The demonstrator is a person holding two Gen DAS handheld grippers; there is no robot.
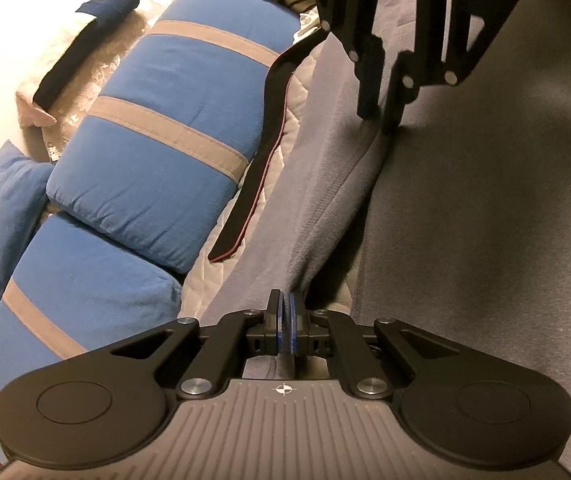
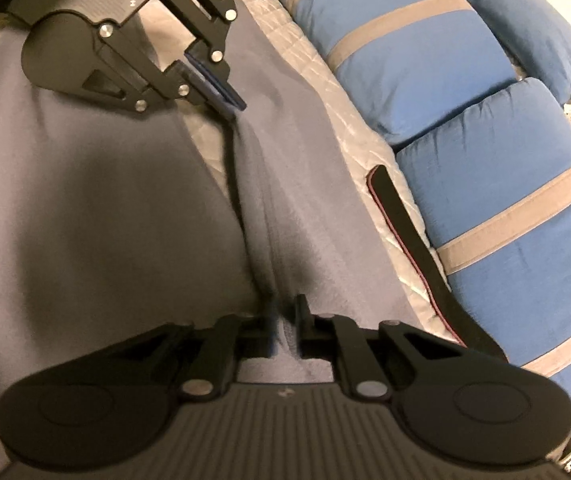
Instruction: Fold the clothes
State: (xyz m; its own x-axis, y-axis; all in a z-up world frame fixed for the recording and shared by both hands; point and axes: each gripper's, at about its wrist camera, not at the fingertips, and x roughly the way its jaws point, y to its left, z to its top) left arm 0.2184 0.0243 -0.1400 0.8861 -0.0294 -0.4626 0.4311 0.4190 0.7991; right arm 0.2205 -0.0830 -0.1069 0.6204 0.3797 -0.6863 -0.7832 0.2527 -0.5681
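Both wrist views showed the grey garment [image 1: 485,208] spread over a quilted bed cover [image 1: 285,128], filling the right half of the left wrist view and the left and centre of the right wrist view. My left hand-held gripper [image 1: 286,320] sat at lower centre of its own view with its blue pads pressed together on a raised ridge of the garment's edge. My right hand-held gripper [image 2: 284,320] was at lower centre of its own frame, blurred, so the frame alone did not settle it; in the left wrist view its black fingers [image 1: 367,104] stood close together at upper centre, tips down on the same hemmed edge, and I read them as pinched on the cloth. Two blue striped cushions [image 1: 157,120] lay along the left of that view, a black strap [image 1: 253,184] between them and the garment. Judgement: the edge was held at two well separated points, ready to be carried over for a fold. To do it well I should keep the edge taut between both grips, lift evenly, move both together across the body panel, and avoid snagging the strap.
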